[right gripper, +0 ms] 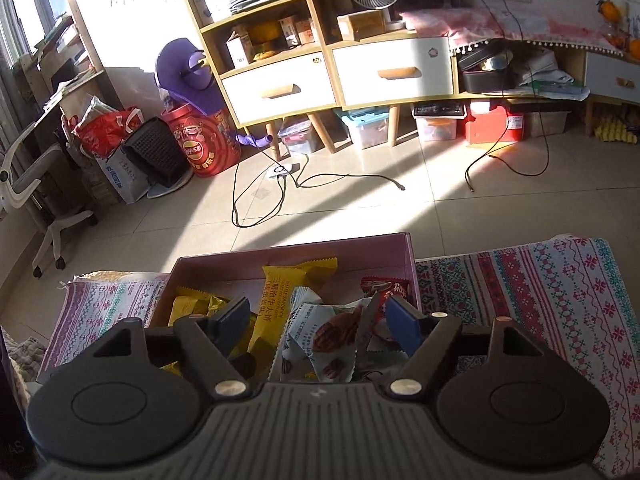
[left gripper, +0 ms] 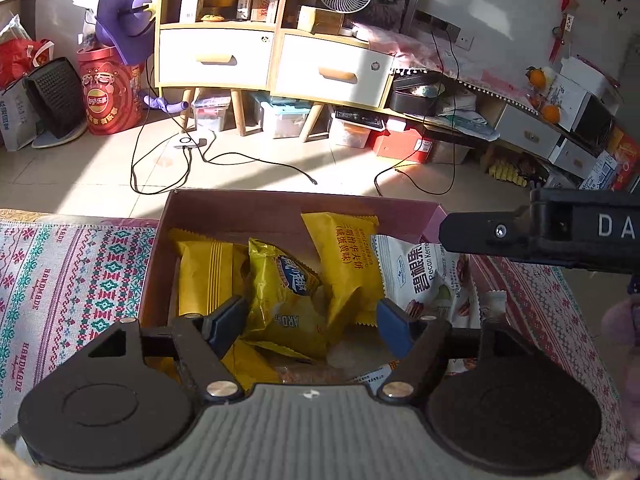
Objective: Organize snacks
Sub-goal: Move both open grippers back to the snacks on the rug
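A pink cardboard box (left gripper: pixel 280 210) on a patterned cloth holds several snack packets. In the left wrist view my left gripper (left gripper: pixel 310 322) is open over the box, its blue pads on either side of a crinkled yellow packet (left gripper: pixel 280 300). A flat yellow packet (left gripper: pixel 348 256) leans beside it and a white pecan packet (left gripper: pixel 424 276) lies at the right. In the right wrist view my right gripper (right gripper: pixel 316 322) is open above the same box (right gripper: pixel 304 254), over the white pecan packet (right gripper: pixel 332 336). A red packet (right gripper: pixel 384 288) lies at the box's right end.
The patterned cloth (right gripper: pixel 540 300) covers the table on both sides of the box. The right gripper's black body (left gripper: pixel 560 232) reaches in at the right of the left wrist view. Beyond the table edge are tiled floor with cables (left gripper: pixel 240 156) and a shelf unit with drawers (left gripper: pixel 216 58).
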`<move>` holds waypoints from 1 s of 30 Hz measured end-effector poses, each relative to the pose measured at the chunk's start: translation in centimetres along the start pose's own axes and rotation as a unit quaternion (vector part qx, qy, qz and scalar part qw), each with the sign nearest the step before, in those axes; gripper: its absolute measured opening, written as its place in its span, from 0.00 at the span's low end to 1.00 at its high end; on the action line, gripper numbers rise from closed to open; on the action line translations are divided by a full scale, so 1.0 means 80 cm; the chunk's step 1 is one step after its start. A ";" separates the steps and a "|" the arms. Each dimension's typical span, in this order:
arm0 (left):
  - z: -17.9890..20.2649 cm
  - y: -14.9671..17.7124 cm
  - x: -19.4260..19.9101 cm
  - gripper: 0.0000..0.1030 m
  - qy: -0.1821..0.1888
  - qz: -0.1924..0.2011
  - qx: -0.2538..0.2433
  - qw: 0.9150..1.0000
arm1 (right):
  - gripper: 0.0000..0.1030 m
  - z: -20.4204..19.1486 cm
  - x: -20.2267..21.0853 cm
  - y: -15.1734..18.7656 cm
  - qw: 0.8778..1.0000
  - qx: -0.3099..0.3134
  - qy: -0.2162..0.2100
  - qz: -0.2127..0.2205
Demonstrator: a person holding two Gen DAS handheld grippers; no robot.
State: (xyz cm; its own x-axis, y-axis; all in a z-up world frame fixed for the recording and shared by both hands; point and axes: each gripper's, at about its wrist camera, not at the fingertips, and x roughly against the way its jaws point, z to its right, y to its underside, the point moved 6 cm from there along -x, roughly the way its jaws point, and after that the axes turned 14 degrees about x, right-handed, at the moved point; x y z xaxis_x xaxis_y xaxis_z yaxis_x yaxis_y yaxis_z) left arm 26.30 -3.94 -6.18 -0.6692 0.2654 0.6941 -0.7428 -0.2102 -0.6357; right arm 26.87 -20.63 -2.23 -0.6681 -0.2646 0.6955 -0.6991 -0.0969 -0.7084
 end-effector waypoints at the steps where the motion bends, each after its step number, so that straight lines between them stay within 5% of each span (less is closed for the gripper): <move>1: 0.001 0.001 0.002 0.78 0.000 0.000 -0.002 1.000 | 0.71 0.000 0.001 0.001 1.000 0.001 0.000 -0.001; 30: -0.027 0.052 0.092 0.97 -0.004 -0.016 -0.021 1.000 | 0.88 -0.016 0.083 0.061 1.000 0.003 -0.022 0.000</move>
State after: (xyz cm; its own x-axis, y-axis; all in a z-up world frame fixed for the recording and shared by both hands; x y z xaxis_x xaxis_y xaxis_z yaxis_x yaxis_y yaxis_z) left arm 18.34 -0.82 -4.40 -0.6456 0.2645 0.7164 -0.7621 -0.1620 -0.6269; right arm 18.70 -21.60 -0.90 -0.6563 -0.3062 0.6895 -0.6972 -0.1031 -0.7094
